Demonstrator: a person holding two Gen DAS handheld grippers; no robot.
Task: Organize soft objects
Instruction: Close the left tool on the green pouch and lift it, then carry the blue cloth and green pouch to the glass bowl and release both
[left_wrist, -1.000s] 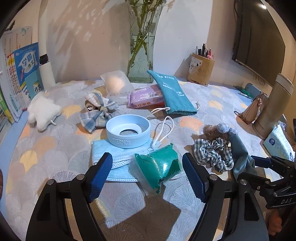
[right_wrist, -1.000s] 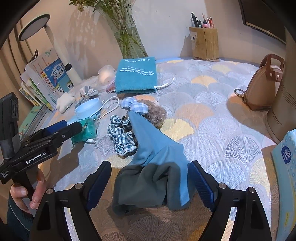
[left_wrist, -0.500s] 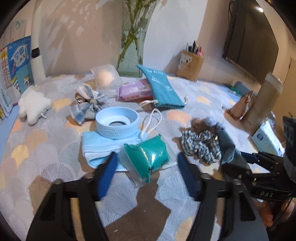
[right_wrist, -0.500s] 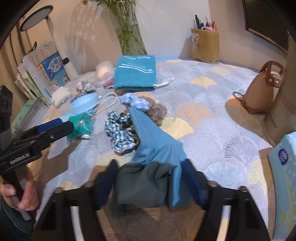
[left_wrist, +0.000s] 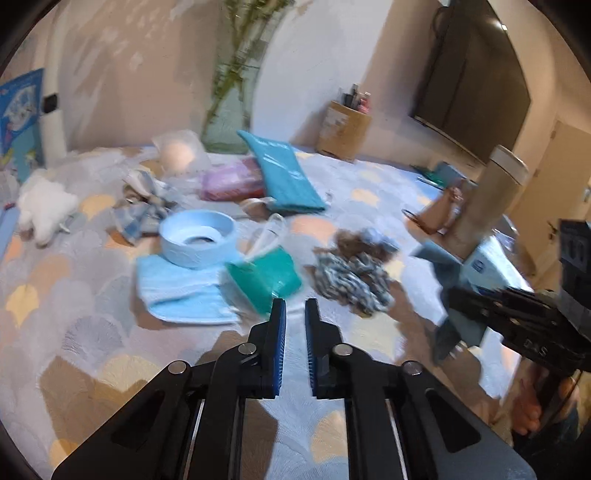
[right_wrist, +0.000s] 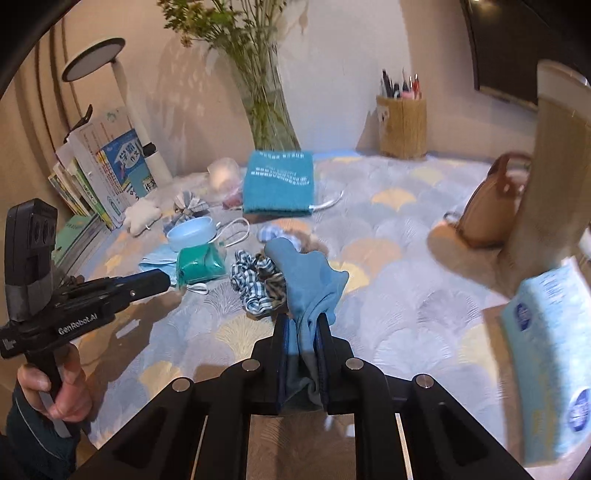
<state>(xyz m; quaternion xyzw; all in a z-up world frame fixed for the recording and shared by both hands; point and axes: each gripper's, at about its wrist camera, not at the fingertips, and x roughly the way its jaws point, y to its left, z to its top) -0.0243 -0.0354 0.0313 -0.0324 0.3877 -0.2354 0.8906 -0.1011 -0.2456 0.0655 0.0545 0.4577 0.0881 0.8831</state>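
Both grippers have just been closing: right gripper (right_wrist: 302, 325) clamps one blue cloth (right_wrist: 310, 273); left gripper (left_wrist: 293, 310) clenched, empty, beside one green pouch (left_wrist: 264, 277), one checked scrunchie (left_wrist: 352, 277).

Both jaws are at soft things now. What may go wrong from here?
1. The right gripper jaws, just closed, hold the cloth, which drapes over the scrunchie; lifting may drag the scrunchie along.
2. The left gripper jaws, just closed, seem to pinch only the clear edge of the packet; it may slip out.
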